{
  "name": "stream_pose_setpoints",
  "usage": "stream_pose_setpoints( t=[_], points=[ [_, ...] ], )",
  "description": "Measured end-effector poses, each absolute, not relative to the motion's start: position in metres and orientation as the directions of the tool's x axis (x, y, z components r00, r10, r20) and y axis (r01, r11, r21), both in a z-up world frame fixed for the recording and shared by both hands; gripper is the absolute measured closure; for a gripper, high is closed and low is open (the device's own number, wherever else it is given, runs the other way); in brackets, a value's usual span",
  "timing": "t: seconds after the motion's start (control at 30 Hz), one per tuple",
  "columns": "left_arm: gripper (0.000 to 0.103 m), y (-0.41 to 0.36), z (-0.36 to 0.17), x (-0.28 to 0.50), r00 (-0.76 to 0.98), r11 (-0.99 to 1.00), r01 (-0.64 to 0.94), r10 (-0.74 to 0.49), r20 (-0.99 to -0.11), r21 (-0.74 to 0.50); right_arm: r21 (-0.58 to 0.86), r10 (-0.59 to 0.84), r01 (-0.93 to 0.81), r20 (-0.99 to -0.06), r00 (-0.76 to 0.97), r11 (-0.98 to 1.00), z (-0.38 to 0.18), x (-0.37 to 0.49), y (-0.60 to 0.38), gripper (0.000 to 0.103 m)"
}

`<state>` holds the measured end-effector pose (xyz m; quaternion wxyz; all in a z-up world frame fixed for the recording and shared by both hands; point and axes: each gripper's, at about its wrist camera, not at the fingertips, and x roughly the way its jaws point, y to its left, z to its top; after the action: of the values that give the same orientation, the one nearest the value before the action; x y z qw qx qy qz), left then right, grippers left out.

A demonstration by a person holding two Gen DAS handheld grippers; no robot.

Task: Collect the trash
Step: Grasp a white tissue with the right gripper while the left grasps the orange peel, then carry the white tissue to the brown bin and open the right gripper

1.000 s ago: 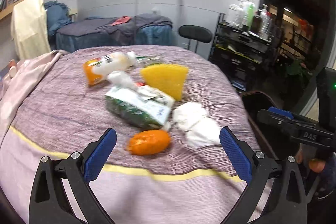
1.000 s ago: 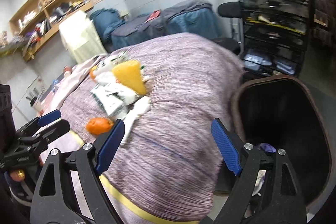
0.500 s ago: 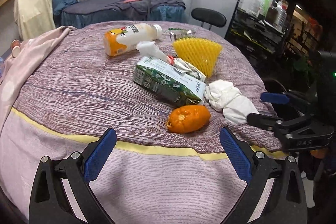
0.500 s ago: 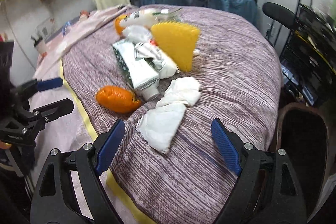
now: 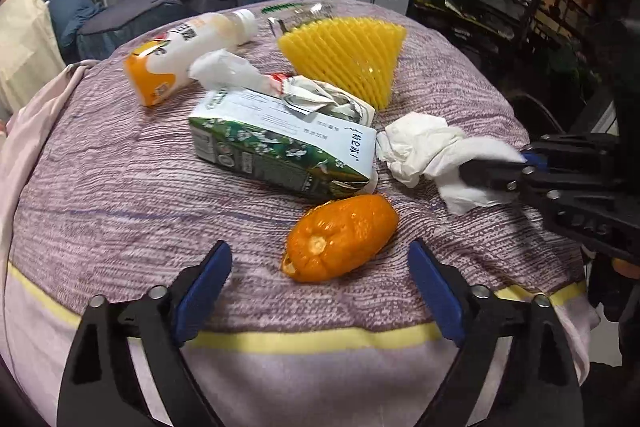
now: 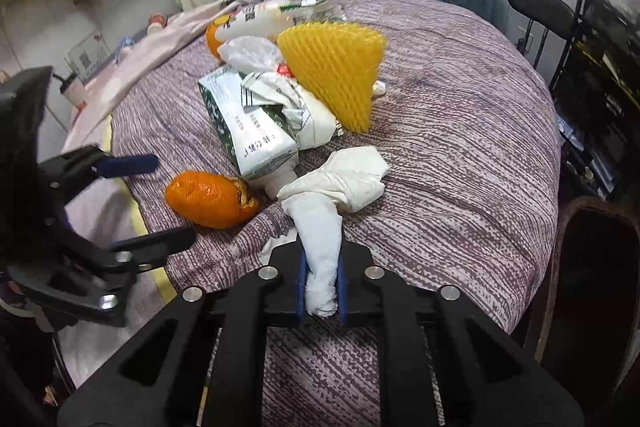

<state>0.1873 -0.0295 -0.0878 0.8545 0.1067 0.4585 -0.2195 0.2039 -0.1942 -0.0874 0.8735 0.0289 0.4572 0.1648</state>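
White crumpled tissue [image 6: 334, 193] lies on the purple striped bedspread [image 6: 460, 147], its near end pinched between the blue pads of the right gripper [image 6: 319, 287], which is clenched on it; the far end of the tissue rests on the cover just beside the carton. Same tissue [image 5: 432, 151] in the left wrist view, with the right gripper [image 5: 516, 167] coming in from the right edge and clamped on the tissue's right end. Left gripper [image 5: 318, 285] hovers low over the near edge of the bed, jaws wide but closing, nothing pressed between them; orange peel [image 5: 340, 239] sits just beyond the gap, apart from both pads. In the right wrist view the left gripper [image 6: 148, 199] shows at left, the peel [image 6: 210, 199] between its fingers' reach, not touched. Green and white drink carton [image 5: 280, 147] lies on its side, just behind the peel, crumpled wrapper [image 5: 324, 99] on top of it. Yellow foam net sleeve [image 5: 348, 55] stands behind the carton. Orange and white bottle [image 5: 184, 59] lies on its side at back left, a thin white plastic bag [image 5: 224, 69] against it. Dark bin [image 6: 600, 287] stands on the floor beside the bed at right, inside too dark to read. Yellow stripe [image 5: 312, 341] runs along the bedspread edge near the left gripper.
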Motion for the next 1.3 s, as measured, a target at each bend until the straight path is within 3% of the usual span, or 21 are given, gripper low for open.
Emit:
stream_pose_setpoints(
  t=[0.17,0.33,0.9,1.3],
  points=[
    [0.050,-0.040,-0.100,0.195,0.429,0.860,0.509,-0.278,-0.859,-0.023,0.230,0.325,-0.233,-0.747,0.581,0.945,-0.075,0.194,-0.205,0.093],
    [0.059,-0.034,-0.093,0.190,0.465,0.867,0.498,-0.290,-0.836,-0.025,0.254,0.334,-0.217,-0.712,0.618,0.943,-0.064,0.184,-0.213,0.093],
    [0.060,-0.029,-0.045,0.147,0.605,0.896,0.424,-0.387,-0.696,-0.130,0.310,0.332,-0.163,-0.637,0.696,0.937,-0.045,0.144,-0.250,0.093],
    [0.060,-0.047,-0.033,0.128,0.617,0.882,0.445,-0.428,-0.660,-0.156,0.342,0.279,-0.076,-0.598,0.752,0.937,-0.035,0.113,-0.290,0.093]
  ],
)
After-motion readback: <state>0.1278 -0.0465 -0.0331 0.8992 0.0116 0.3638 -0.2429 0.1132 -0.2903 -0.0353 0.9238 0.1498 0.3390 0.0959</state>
